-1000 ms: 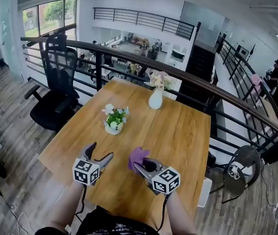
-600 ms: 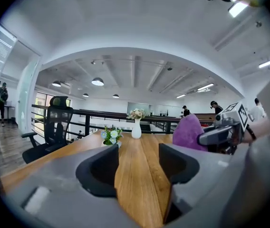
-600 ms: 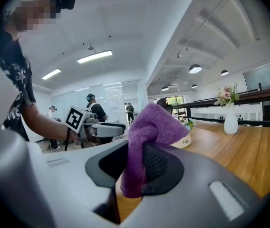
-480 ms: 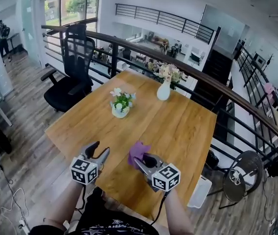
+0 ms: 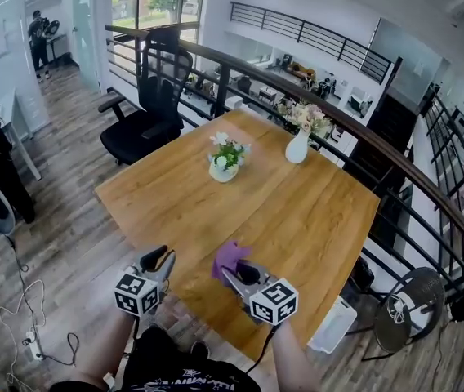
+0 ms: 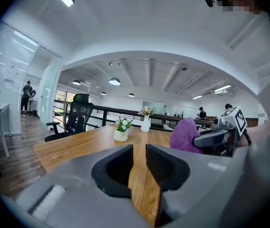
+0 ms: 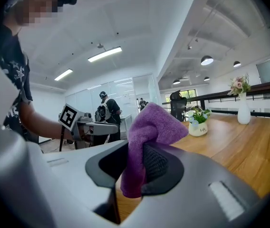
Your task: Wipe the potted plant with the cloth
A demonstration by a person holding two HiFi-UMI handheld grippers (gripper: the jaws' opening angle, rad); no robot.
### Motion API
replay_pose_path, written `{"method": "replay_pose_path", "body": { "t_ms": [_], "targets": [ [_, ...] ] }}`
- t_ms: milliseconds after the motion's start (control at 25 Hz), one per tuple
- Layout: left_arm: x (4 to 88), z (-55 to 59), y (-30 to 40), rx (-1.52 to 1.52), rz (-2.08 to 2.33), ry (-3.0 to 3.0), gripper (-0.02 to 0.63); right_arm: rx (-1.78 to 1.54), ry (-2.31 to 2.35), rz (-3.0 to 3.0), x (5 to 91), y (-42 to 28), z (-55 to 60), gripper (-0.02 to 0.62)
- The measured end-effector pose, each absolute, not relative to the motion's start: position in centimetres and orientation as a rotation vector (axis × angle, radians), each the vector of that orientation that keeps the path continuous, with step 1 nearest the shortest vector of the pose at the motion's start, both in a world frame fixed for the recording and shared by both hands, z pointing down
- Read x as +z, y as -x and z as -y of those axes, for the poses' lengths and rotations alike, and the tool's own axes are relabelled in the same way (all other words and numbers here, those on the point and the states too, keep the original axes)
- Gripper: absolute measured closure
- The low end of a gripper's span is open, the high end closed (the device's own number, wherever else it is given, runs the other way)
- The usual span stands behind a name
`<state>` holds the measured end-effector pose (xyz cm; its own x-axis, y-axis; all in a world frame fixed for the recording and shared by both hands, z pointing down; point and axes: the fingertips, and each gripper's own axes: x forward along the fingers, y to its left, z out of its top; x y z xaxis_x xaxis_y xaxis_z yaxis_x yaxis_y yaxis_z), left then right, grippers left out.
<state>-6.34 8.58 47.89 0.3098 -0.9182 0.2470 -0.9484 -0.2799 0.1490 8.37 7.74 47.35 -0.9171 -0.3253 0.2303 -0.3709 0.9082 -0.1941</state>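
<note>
Now we pinch a purple cloth (image 5: pixel 230 257) in our right hand-held gripper (image 5: pixel 234 278), its bunch pointing upward. Our left hand-held gripper (image 5: pixel 162 261), empty, has just been closing to a slit. The potted plant (image 5: pixel 225 160) stands upright, well apart across the wooden desk (image 5: pixel 314 211), near a railing (image 5: pixel 338 117).

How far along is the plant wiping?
Done: the purple cloth is clamped in the right gripper. In hand: both grippers hang at the near edge of the table; the left gripper, empty, has just been closing its jaws. Left: reaching the potted plant and wiping it.
</note>
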Motion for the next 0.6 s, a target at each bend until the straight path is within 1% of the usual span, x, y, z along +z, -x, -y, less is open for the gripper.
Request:
{"method": "replay_pose_path", "body": {
  "t_ms": [320, 600],
  "targets": [
    [50.2, -12.6, 7.2, 0.142, 1.707, -2.219, 0.52, 0.423, -0.467, 2.847, 49.8, -7.5, -11.0, 0.512],
    [52.7, -18.9, 8.1, 0.155, 1.68, -2.16, 0.52, 0.507, -0.472, 2.834, 51.1, -6.2, -14.1, 0.514]
  ]
}}
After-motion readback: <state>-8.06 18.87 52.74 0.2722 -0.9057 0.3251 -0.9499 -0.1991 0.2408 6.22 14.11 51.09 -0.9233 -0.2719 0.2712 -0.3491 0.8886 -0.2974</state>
